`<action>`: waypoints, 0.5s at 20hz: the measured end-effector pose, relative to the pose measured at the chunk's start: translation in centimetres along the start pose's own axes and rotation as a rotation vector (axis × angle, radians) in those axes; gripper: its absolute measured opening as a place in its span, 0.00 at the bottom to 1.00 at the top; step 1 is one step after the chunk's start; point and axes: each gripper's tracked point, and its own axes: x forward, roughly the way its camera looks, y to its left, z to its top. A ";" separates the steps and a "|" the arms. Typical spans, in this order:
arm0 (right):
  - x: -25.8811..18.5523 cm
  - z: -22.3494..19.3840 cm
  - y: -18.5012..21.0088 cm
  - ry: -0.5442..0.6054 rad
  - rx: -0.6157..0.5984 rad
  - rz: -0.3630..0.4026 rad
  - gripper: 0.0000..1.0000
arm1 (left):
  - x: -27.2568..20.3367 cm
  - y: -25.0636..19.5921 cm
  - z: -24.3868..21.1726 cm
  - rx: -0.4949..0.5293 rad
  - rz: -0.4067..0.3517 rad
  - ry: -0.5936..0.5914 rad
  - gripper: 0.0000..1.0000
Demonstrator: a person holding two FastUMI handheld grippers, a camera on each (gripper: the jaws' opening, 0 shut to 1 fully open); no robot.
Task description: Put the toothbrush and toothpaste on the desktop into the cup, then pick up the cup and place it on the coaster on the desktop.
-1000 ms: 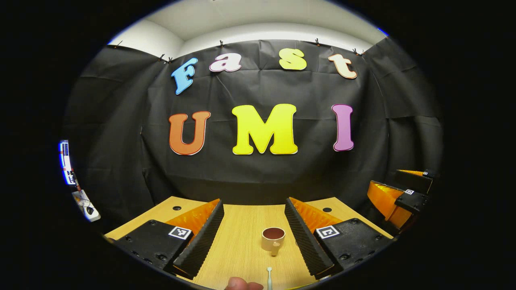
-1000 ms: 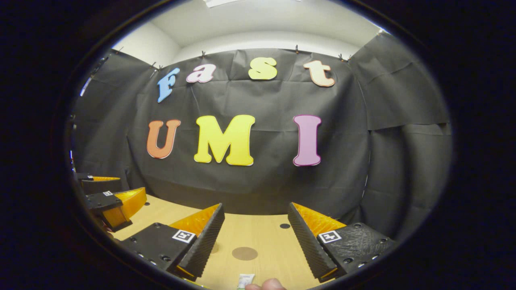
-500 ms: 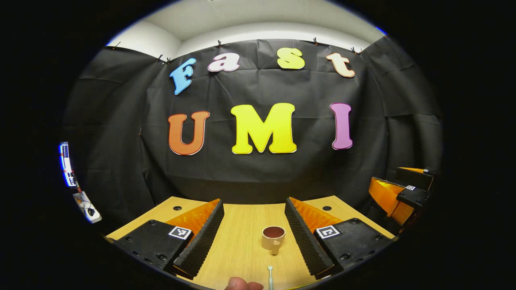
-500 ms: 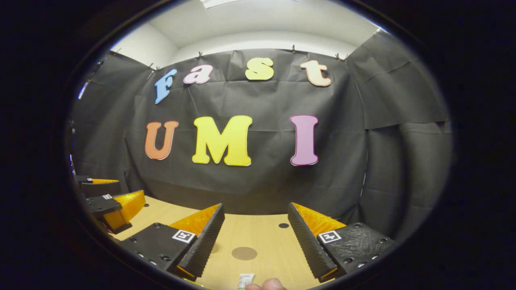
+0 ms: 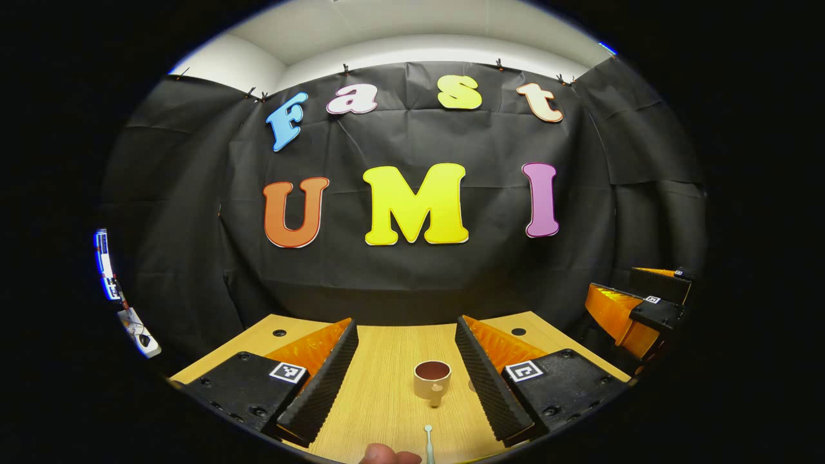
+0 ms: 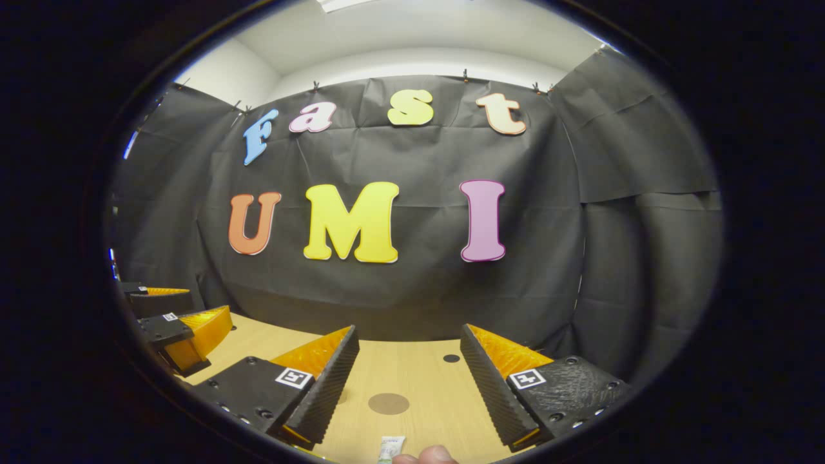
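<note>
Wooden desktop [image 5: 387,399] at lower centre holds a beige ceramic cup [image 5: 431,381] between the parted fingers of the left gripper [image 5: 406,348], while the right gripper [image 6: 409,354] is also spread wide.

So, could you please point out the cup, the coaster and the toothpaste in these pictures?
cup [image 5: 431,381]: left gripper view, on its outer wall below the rim.
coaster [image 6: 388,403]: right gripper view, on the middle of the flat disc.
toothpaste [image 6: 390,444]: right gripper view, on the tube's visible end.

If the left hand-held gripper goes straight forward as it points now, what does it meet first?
Probably the cup, upright on the desk between the open fingers of the left hand-held gripper. The toothbrush lies nearer but flat, probably underneath.
</note>
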 end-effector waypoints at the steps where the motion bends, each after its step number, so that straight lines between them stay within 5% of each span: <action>1: 0.1 -0.2 -0.1 -0.001 -0.007 -0.002 0.95 | 0.1 0.0 -0.2 0.000 -0.001 0.004 0.96; 10: 1.1 -5.6 -2.3 0.116 -0.034 -0.032 0.95 | -0.8 -1.5 -8.5 -0.013 -0.027 0.185 0.96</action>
